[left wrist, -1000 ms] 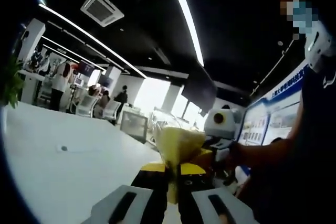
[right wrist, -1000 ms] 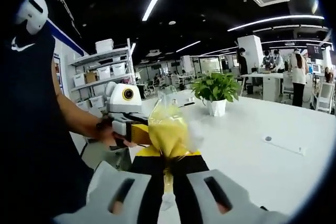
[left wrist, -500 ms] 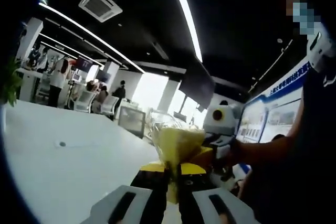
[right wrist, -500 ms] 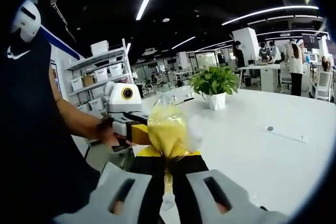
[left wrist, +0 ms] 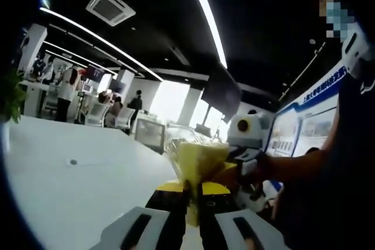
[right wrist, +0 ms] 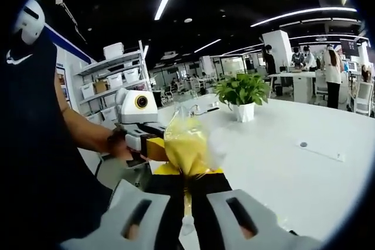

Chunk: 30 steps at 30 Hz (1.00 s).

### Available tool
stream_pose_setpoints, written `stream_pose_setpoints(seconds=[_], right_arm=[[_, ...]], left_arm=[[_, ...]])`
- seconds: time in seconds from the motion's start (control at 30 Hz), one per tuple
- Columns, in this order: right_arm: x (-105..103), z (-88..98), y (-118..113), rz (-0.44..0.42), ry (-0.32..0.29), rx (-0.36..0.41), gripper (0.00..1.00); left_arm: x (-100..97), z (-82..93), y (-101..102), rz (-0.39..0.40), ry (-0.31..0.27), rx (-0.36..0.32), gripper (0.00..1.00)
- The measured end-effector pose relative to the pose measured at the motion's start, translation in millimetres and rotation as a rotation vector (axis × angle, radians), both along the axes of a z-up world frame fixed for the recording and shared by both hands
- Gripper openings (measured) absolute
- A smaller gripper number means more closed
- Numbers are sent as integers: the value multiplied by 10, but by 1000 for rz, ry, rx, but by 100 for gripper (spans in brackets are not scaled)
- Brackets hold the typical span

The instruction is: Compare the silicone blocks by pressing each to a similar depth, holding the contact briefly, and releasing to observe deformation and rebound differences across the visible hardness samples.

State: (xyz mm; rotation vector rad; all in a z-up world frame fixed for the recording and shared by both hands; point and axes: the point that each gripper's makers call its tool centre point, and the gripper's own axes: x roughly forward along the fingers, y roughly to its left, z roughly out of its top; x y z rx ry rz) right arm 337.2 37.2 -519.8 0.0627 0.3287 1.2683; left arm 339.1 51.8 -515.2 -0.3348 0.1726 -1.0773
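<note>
Pinching one clear bag of yellow material (left wrist: 196, 162) from opposite sides, both grippers hold it up above the white table (left wrist: 70, 191); left gripper (left wrist: 193, 203) w/ jaws closed on bag's lower edge, right gripper (right wrist: 188, 194) likewise clamped on it. Opposite gripper shows behind the bag in each view, held by a person's hand (right wrist: 120, 147). Beyond, on the table: potted green plant (right wrist: 242, 95); storage shelves (right wrist: 114, 80) near the wall.
</note>
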Motion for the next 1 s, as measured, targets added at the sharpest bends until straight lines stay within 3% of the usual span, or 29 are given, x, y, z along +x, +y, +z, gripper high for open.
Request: stream_pose_setpoints(seconds=[0.3,0.43,0.5,0.57,0.93,1.0], right_arm=[[22,-12,76,20,9,-4,0],[39,44,129,36,-3,-3,0],[60,48,170,51,-15,-8,0],[83,29,214,62,-17,-5,0],[74,36,345,113,-2,16,0],[85,43,366,120,-24,11,0]], left_arm=[[32,-16,66,2,6,18,5],[36,40,115,24,-26,26,4],[58,43,162,29,5,19,4],[77,32,204,47,-30,62,3],[73,33,341,87,11,43,4],[86,33,357,91,-7,46,4]])
